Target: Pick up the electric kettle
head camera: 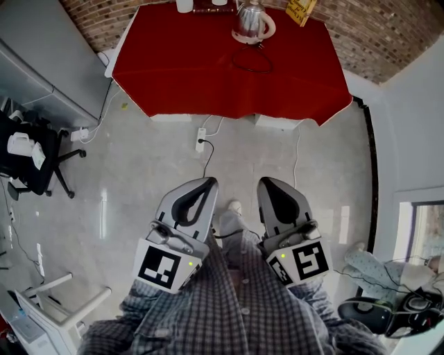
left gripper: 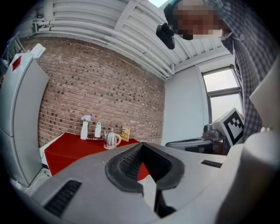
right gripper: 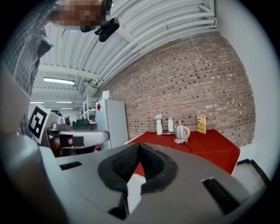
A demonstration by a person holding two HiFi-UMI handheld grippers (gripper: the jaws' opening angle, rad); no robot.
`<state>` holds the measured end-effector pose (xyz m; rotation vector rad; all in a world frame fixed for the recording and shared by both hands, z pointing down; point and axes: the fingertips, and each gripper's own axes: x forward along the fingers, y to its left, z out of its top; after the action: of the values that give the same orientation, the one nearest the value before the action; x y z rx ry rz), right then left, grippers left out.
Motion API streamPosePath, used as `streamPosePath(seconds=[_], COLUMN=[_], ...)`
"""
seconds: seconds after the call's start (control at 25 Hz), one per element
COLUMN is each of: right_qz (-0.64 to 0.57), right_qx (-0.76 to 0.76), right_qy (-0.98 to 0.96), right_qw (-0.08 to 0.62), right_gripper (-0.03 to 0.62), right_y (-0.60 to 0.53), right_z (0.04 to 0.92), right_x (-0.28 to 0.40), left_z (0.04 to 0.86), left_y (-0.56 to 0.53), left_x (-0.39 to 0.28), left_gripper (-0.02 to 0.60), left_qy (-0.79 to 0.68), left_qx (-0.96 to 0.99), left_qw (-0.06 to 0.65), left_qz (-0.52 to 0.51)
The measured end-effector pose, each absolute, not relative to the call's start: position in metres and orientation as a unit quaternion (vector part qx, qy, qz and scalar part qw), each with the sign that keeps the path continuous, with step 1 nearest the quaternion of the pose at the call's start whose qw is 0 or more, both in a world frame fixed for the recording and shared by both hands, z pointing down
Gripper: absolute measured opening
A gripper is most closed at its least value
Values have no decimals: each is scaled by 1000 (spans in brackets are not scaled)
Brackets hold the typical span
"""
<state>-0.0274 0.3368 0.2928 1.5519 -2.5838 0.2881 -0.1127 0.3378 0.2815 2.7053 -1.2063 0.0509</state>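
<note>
The shiny electric kettle (head camera: pixel 251 21) with a cream handle stands on its base at the far side of a table under a red cloth (head camera: pixel 180 76), well ahead of me. It also shows small in the left gripper view (left gripper: pixel 112 139) and the right gripper view (right gripper: pixel 181 132). My left gripper (head camera: pixel 208 182) and right gripper (head camera: pixel 267 182) are side by side over the grey floor, far short of the table. Both are shut with nothing between the jaws. The black pads meet in the left gripper view (left gripper: pixel 142 146) and the right gripper view (right gripper: pixel 139 146).
A black cord loop (head camera: pixel 253 61) lies on the cloth before the kettle. A yellow card (head camera: pixel 300 10), a white vase (left gripper: pixel 84 129) and a bottle (left gripper: pixel 98 129) stand nearby. On the floor lies a power strip (head camera: pixel 201 139). An office chair (head camera: pixel 28 156) and a white cabinet (left gripper: pixel 22 113) are at left.
</note>
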Motion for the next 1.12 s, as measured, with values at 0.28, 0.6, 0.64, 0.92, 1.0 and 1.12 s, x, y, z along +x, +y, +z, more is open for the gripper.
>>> streamPosePath(seconds=[0.28, 0.6, 0.64, 0.92, 1.0, 1.12], right_qz=[93, 90, 89, 88, 87, 87], right_qx=[500, 482, 482, 481, 480, 485], right_qy=[-859, -869, -869, -870, -870, -868], right_qw=[63, 69, 66, 67, 68, 67], right_gripper=[5, 5, 5, 5, 5, 5], right_y=[305, 277, 274, 254, 250, 247], right_z=[294, 294, 293, 295, 296, 298], right_x=[-13, 3, 6, 28, 34, 45], left_z=[283, 282, 281, 278, 278, 277], left_y=[311, 288, 285, 265, 261, 256], left_x=[-102, -84, -82, -64, -57, -47], left_gripper=[3, 3, 3, 3, 3, 3], left_qy=[-422, -442, -444, -449, -449, -446], left_qx=[902, 892, 891, 890, 890, 892], left_qw=[91, 90, 89, 80, 79, 69], left_qz=[19, 16, 16, 15, 14, 16])
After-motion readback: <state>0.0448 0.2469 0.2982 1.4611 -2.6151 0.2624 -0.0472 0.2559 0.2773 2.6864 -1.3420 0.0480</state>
